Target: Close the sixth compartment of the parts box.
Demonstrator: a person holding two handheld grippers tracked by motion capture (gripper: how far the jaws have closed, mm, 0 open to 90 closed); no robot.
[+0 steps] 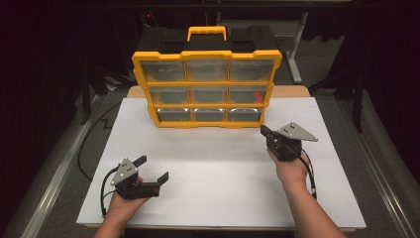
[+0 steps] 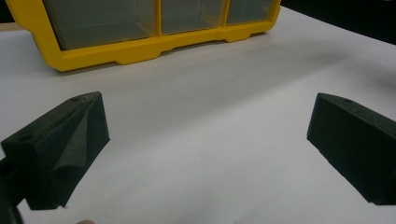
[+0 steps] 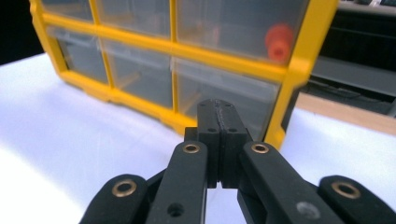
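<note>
A yellow and black organiser case stands upright at the back of the white table, its clear compartments facing me. An orange-red part lies behind the lid in the middle-right compartment. My left gripper rests low at the front left, open, with bare table between its jaws; the case's bottom edge lies well ahead of it. My right gripper hovers just off the case's lower right corner, jaws shut together with nothing between them.
The white table top spreads between the grippers and the case. A wooden desk edge shows behind it. Dark floor, cables and a metal table leg surround the table.
</note>
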